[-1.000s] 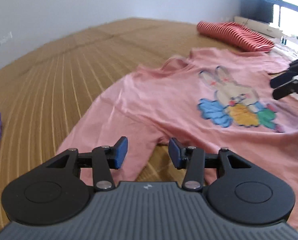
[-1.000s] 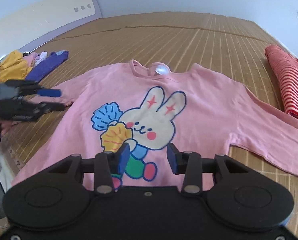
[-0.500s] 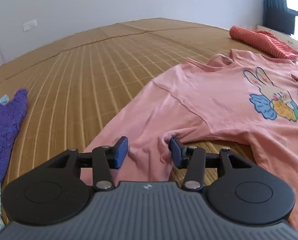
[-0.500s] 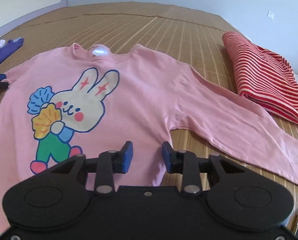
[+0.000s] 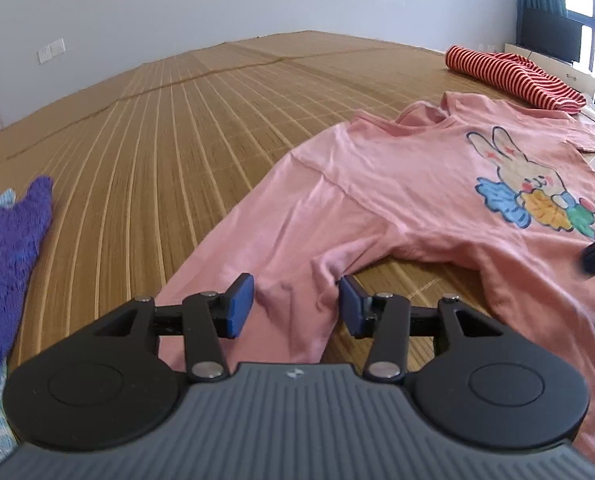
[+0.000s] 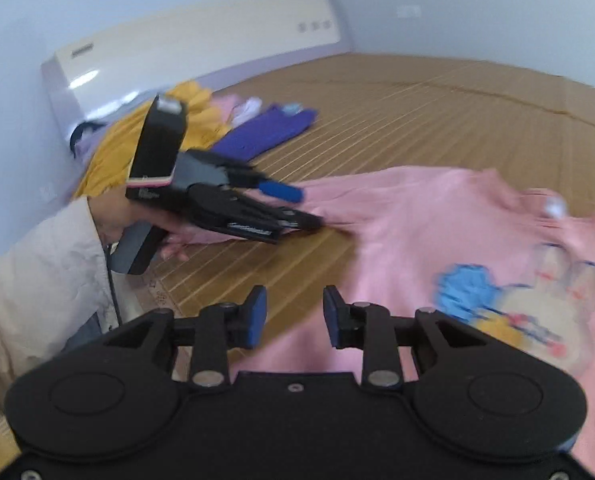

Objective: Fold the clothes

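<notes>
Left jaws: left gripper wide apart, astride the sleeve, nothing pinched.
Right jaws: right gripper wide, empty, above the shirt hem.
Shirt: flat on the mat.
Around: purple knit left, striped top far right.
Change: right gripper has swung from the right sleeve toward the left gripper.

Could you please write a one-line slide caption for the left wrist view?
Open left gripper straddles the sleeve of a pink rabbit-print shirt on a bamboo mat.
</notes>
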Demonstrator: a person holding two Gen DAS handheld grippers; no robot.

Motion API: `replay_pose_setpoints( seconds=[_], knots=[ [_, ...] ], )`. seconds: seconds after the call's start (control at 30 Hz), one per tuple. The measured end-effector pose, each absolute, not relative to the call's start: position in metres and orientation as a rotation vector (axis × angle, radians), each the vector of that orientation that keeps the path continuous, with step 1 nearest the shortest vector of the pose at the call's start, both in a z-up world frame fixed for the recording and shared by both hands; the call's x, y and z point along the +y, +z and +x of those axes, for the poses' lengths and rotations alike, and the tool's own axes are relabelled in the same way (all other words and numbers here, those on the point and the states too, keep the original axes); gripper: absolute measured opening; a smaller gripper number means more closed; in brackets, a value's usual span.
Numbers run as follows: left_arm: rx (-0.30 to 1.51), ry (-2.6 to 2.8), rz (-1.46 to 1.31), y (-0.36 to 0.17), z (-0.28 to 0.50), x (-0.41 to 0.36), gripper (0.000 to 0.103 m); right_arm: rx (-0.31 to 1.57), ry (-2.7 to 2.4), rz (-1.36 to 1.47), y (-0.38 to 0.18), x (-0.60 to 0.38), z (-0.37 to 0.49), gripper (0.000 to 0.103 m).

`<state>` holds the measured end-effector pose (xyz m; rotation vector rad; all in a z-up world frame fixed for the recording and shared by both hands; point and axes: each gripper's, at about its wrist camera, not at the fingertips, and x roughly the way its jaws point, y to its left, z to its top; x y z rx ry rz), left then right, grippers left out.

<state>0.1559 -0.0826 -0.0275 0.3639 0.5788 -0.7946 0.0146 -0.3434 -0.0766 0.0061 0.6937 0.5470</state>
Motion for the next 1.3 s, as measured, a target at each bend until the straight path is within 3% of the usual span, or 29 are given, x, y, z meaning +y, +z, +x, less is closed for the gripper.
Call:
replay_pose_setpoints(
  seconds=[0.17,0.37,0.67,0.73,0.97,1.3],
  knots=[
    [0.596,-0.791,0.314,-0.032,0.167,-0.073,0.053,0.758,0.383,-0.080,-0.107,-0.319,0.055,0.030],
    [0.590,-0.759,0.319,-0.034,0.178,-0.076,0.056,0.834,0.521,0.018,-0.120,-0.329,0.052,0.029],
    [0.603,-0.750,0.302,-0.030,0.175,-0.071,0.056,0.808,0.577,0.119,-0.108,-0.348,0.033,0.030],
    [0.596,-0.768,0.292,-0.027,0.167,-0.069,0.056,0.774,0.573,0.109,-0.094,-0.351,0.021,0.035],
    [0.572,-0.832,0.257,-0.014,0.139,-0.062,0.056,0.739,0.311,0.110,-0.067,-0.446,-0.037,0.045],
    [0.546,-1.077,0.273,-0.009,0.075,-0.097,0.058,0.779,0.073,0.189,-0.080,-0.531,-0.106,0.046]
  ],
)
